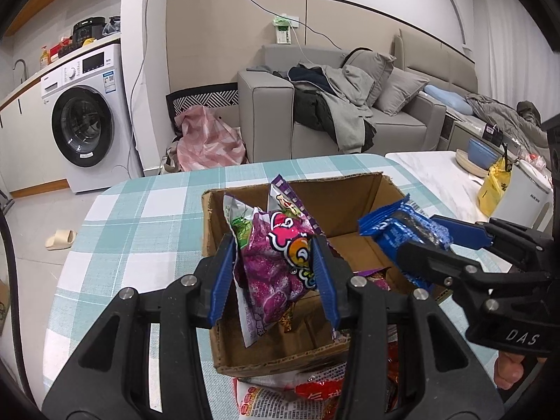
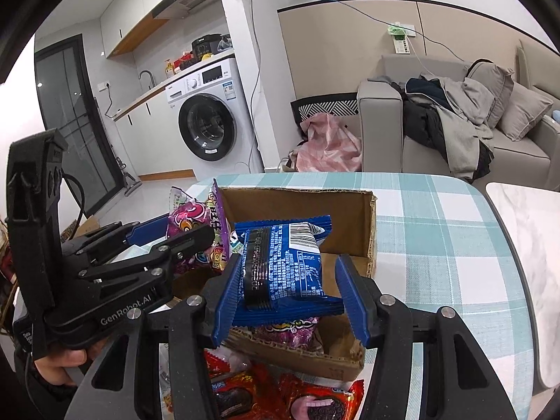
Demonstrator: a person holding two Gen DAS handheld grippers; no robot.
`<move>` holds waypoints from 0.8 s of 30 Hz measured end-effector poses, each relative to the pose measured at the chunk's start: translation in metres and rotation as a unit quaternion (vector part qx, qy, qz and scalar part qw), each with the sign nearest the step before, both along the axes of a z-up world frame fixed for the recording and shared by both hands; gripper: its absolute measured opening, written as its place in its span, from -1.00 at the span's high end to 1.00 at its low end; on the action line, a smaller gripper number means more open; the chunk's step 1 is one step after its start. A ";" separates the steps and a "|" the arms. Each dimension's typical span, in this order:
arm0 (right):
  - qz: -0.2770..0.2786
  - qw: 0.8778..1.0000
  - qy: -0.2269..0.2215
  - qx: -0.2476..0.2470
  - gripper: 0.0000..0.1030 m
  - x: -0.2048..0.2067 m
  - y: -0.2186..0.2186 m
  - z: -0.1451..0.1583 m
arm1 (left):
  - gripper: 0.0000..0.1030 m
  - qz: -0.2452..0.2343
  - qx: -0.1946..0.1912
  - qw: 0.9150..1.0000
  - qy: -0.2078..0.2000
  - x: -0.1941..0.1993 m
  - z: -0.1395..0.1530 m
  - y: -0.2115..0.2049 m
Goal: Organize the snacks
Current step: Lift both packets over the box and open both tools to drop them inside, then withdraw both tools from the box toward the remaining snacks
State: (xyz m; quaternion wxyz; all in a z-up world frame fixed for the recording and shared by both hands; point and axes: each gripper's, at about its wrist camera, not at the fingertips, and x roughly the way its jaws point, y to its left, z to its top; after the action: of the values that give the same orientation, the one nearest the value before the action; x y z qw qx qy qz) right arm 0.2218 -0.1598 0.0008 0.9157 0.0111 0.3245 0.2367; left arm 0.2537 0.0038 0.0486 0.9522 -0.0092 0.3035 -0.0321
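Note:
An open cardboard box (image 1: 350, 180) (image 2: 297, 210) stands on the teal checked tablecloth (image 1: 140, 217). My left gripper (image 1: 273, 238) is shut on purple snack bags (image 1: 276, 266), held over the box's left half. From the right wrist it shows at the left (image 2: 185, 227) with the purple bags (image 2: 189, 215). My right gripper (image 2: 290, 257) is shut on a blue biscuit packet (image 2: 287, 273) above the box. It also shows in the left wrist view (image 1: 420, 234) with the blue packet (image 1: 395, 227). A few purple packs (image 2: 290, 332) lie inside the box.
Red snack packs (image 2: 315, 402) (image 1: 308, 395) lie on the cloth in front of the box. A white marble table (image 1: 437, 175) at the right carries a yellow bag (image 1: 493, 189) and a white appliance (image 1: 525, 196). Behind are a sofa (image 1: 273, 105) and a washing machine (image 1: 84, 126).

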 end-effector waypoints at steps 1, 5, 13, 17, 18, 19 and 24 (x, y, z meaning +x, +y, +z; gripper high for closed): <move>-0.001 1.000 0.001 -0.002 -0.06 0.002 0.001 -0.002 | 0.21 -0.001 0.001 1.000 0.001 0.002 -0.002 -0.002; -0.007 1.000 0.003 -0.008 -0.06 0.008 0.002 -0.008 | 0.21 -0.005 0.008 1.000 0.009 0.007 -0.012 -0.006; -0.012 1.000 0.000 -0.020 -0.06 0.015 0.004 -0.014 | 0.20 -0.016 0.017 1.000 0.014 0.014 -0.022 -0.017; -0.014 1.000 -0.001 -0.018 -0.07 0.012 0.005 -0.013 | 0.18 -0.021 0.009 1.000 0.018 0.016 -0.022 -0.016; -0.014 1.000 -0.003 -0.018 -0.07 0.011 0.005 -0.012 | 0.17 -0.019 0.004 1.000 0.020 0.016 -0.022 -0.014; -0.015 1.000 -0.006 -0.021 -0.10 0.009 0.005 -0.010 | 0.09 -0.018 0.000 1.000 0.022 0.015 -0.021 -0.012; -0.027 0.999 -0.034 -0.025 -0.76 -0.006 -0.003 0.004 | -0.59 -0.013 -0.011 1.000 0.020 0.002 -0.010 -0.002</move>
State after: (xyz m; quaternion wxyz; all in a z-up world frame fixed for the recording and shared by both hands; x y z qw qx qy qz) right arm 0.2162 -0.1626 0.0043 0.9322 -0.0111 0.2989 0.2039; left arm 0.2553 0.0023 0.0386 0.9452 -0.0163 0.3226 -0.0476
